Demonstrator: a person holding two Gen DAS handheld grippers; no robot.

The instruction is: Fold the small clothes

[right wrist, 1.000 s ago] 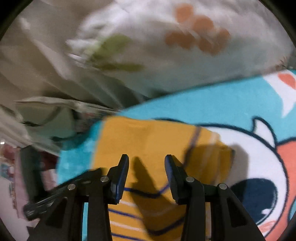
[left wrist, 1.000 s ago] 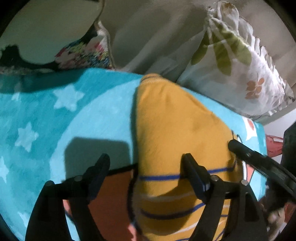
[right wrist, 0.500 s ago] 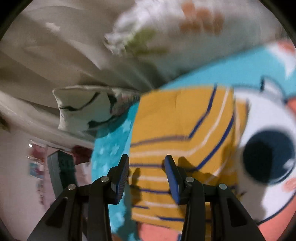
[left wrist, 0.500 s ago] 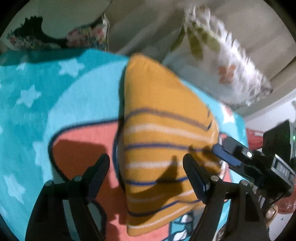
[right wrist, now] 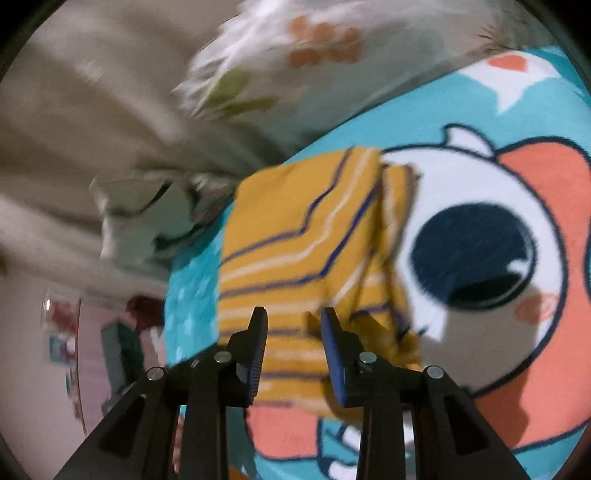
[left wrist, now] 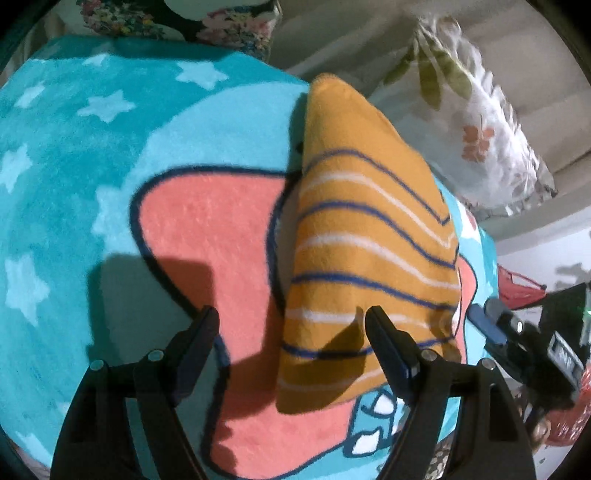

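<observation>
A plush turquoise blanket (left wrist: 92,155) printed with white stars and a coral cartoon figure covers the bed, with pale rumpled sheets beyond it. Nearest in the left wrist view, the left gripper (left wrist: 291,334) hangs just above the blanket with its jaws spread wide and nothing between them; its right finger sits over the near edge of the folded garment (left wrist: 369,254), while its left finger is over the coral patch. The garment, mustard yellow with navy and white stripes, lies folded on the blanket, its narrow plain end pointing away toward the pillows. At the right edge of that view the right gripper (left wrist: 484,325) shows beside the garment's near corner. In the right wrist view, the right gripper (right wrist: 294,330) has its jaws parted by a moderate gap above the garment's (right wrist: 295,236) near striped edge, gripping nothing; a loose layered edge of the fabric shows on the garment's right side. Farther off, a white pillow with leaf and flower print (left wrist: 480,129) lies past the garment, and a dark floral pillow (left wrist: 177,18) lies at the blanket's far edge.
</observation>
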